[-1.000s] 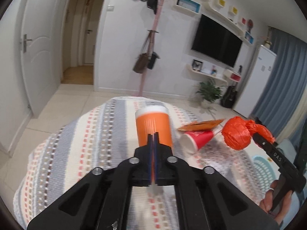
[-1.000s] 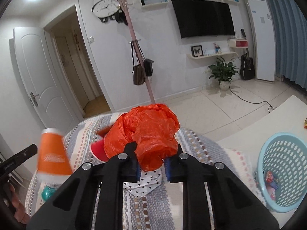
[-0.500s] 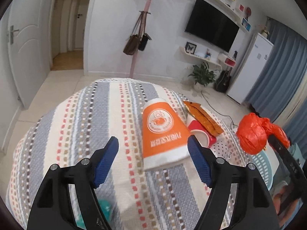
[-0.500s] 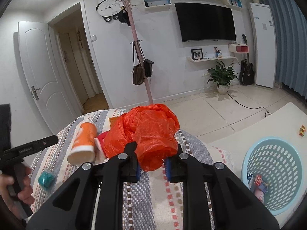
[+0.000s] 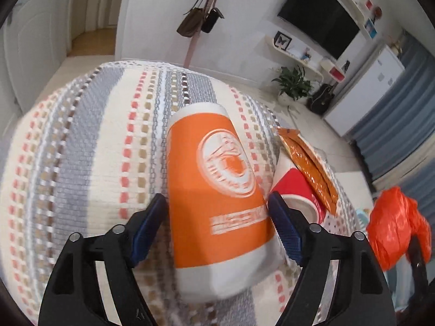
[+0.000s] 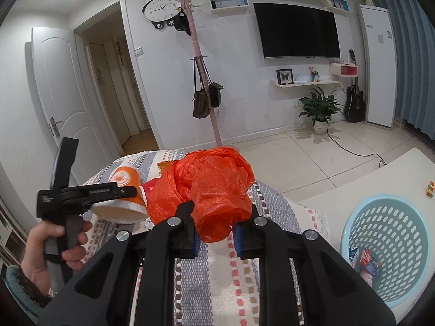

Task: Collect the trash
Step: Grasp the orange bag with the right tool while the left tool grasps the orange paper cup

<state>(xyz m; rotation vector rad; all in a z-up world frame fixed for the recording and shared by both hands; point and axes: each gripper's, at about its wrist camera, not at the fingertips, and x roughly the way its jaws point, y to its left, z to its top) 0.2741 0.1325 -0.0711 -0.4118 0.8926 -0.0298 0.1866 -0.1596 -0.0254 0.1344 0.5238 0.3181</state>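
An orange and white paper cup (image 5: 217,190) lies on its side on the striped tablecloth (image 5: 81,141), its open rim toward me. My left gripper (image 5: 217,225) is open, its blue-padded fingers on either side of the cup; whether they touch it I cannot tell. The cup also shows in the right wrist view (image 6: 125,193). A red paper cup (image 5: 299,193) and an orange wrapper (image 5: 307,163) lie just right of it. My right gripper (image 6: 214,237) is shut on a crumpled orange plastic bag (image 6: 206,190), held above the table.
A light blue perforated basket (image 6: 386,247) with a few small cartons inside stands at the right, below the table. A small colourful cube (image 6: 430,188) sits on a white surface behind it. A coat rack (image 6: 201,81) stands beyond the table.
My left gripper opened from shut and moved down and forward until its fingers flank the orange cup, which now lies on its side. My right gripper kept holding the orange bag.
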